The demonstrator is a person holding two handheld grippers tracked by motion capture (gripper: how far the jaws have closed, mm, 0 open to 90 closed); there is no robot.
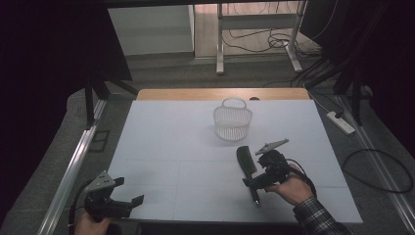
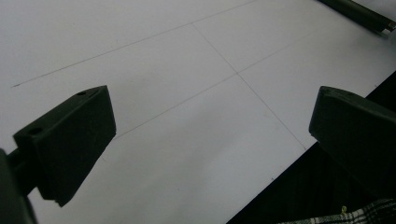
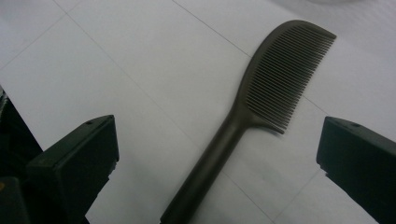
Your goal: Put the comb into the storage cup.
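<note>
Dark plastic comb (image 3: pixel 261 107) lies flat on white table (image 1: pixel 171 147), just in front of wire basket (image 1: pixel 232 122). R gripper (image 1: pixel 252 182) hovers over handle, jaws spread wide, straddling it w/o contact, prob. lining up grasp. L gripper (image 1: pixel 125 198) released, idle nr front edge.

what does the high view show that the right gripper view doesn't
High view alone: the white openwork plastic basket beyond the comb, the person's hands, the left tongs over the near left of the white gridded table sheet. Right gripper view alone: the comb's fine teeth between wide-open jaws. Both: the dark long-handled plastic comb lying flat, the right tongs, the sheet.
</note>
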